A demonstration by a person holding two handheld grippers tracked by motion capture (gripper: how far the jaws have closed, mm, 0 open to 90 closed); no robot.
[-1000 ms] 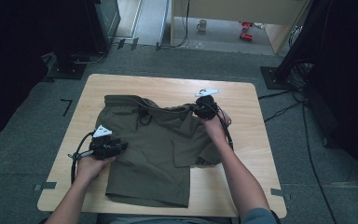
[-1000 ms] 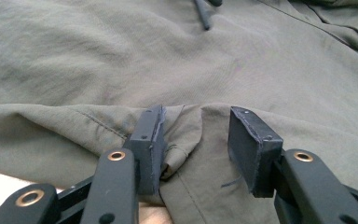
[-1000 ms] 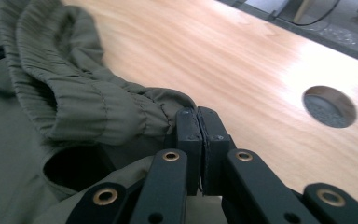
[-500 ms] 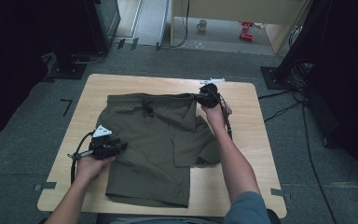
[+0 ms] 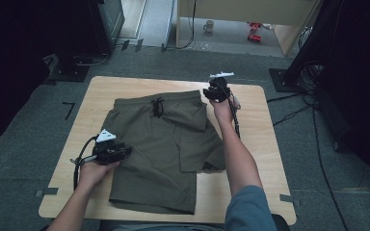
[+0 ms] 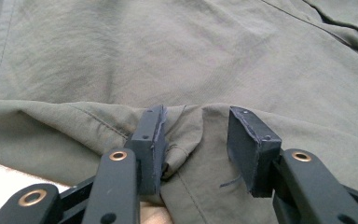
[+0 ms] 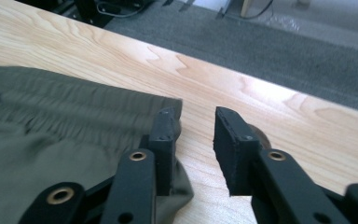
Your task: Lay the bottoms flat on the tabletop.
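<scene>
Olive-green shorts (image 5: 159,144) lie flat, one leg folded over, drawstring knotted.

From above, the person's right sleeve (image 5: 248,209) and left forearm (image 5: 70,211) run off the bottom edge. The left gripper view cuts the shorts (image 6: 177,56) at every side, and the right gripper view blurs their waistband (image 7: 51,105) at left.

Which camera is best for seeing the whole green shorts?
The high view: the shorts lie whole on the table, partly folded. The left gripper view gives a close patch of cloth, the right gripper view just the waistband corner.
</scene>
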